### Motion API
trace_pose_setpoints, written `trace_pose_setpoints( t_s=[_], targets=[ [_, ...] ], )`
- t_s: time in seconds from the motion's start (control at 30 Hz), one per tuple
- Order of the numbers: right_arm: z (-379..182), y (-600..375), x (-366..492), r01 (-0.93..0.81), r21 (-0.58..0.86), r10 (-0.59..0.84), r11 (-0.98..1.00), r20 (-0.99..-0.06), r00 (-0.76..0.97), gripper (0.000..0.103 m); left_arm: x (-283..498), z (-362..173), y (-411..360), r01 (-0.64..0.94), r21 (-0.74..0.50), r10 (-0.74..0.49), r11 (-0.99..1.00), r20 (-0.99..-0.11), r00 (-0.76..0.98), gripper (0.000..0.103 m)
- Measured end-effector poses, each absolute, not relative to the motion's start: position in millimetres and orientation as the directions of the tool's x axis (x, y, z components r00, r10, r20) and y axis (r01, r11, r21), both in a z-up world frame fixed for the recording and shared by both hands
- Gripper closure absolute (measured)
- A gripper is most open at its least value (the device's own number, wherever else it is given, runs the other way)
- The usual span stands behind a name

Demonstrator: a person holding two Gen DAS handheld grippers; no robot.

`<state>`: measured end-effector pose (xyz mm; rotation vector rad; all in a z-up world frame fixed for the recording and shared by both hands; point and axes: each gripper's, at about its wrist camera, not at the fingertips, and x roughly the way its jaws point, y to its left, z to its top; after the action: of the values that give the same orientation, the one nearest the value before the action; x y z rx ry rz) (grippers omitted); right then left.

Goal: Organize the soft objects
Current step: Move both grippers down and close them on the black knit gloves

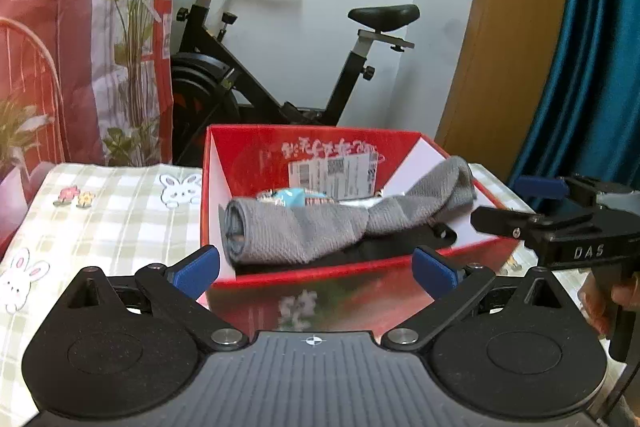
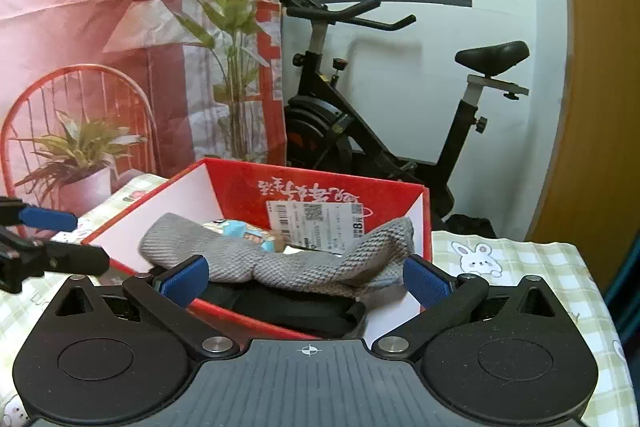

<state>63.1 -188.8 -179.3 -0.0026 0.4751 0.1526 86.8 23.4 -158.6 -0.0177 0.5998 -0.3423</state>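
Red cardboard box sits open-topped on the table, checked cloth with rabbit prints over it. One box, one grey towel, rolled loosely and lying across the inside of the box; its one end rides up over the rim on the right in the left-wrist view. Under the towel is something flat and black, cannot tell what. Behind the towel, one light-blue packet and a white barcode label stuck on the far inner wall.

Left gripper: fingers spread wide, nothing between them, just short of the box's near wall. Right gripper: fingers spread to full width, nothing pinched; the towel lies beyond the tips, not touched as far as I can see. The right gripper also shows at the right edge of the left camera, beside the box.

Open room: bare tablecloth left of the box and a strip to its right. Table edge close behind the box.

Around: one exercise bike straight behind the table, red-and-white printed backdrop to the left, one red wire chair, a wooden door, and a blue curtain.
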Motion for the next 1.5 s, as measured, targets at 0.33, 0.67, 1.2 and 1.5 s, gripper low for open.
trace_pose_setpoints(
  t_s=[0.33, 0.67, 1.2, 1.5],
  targets=[
    [-190, -186, 37, -0.159, 0.062, 0.169, 0.985, -0.469, 0.867, 0.000, 61, -187, 29, 0.306, -0.147, -0.330, 0.941, -0.610, 0.721, 0.000],
    [-221, -187, 18, -0.128, 0.078, 0.150, 0.989, -0.538, 0.829, 0.000, 47, -208, 43, 0.254, -0.203, -0.324, 0.946, -0.655, 0.683, 0.000],
    [-262, -175, -9, -0.172, 0.114, 0.205, 0.978, -0.654, 0.728, 0.011, 37, -233, 48, 0.252, -0.319, -0.406, 0.914, -0.681, 0.609, 0.014],
    [-274, -163, -10, -0.239, 0.113, 0.247, 0.964, -0.708, 0.661, 0.036, 38, -247, 44, 0.264, -0.355, -0.442, 0.897, -0.703, 0.557, 0.024]
  ],
)
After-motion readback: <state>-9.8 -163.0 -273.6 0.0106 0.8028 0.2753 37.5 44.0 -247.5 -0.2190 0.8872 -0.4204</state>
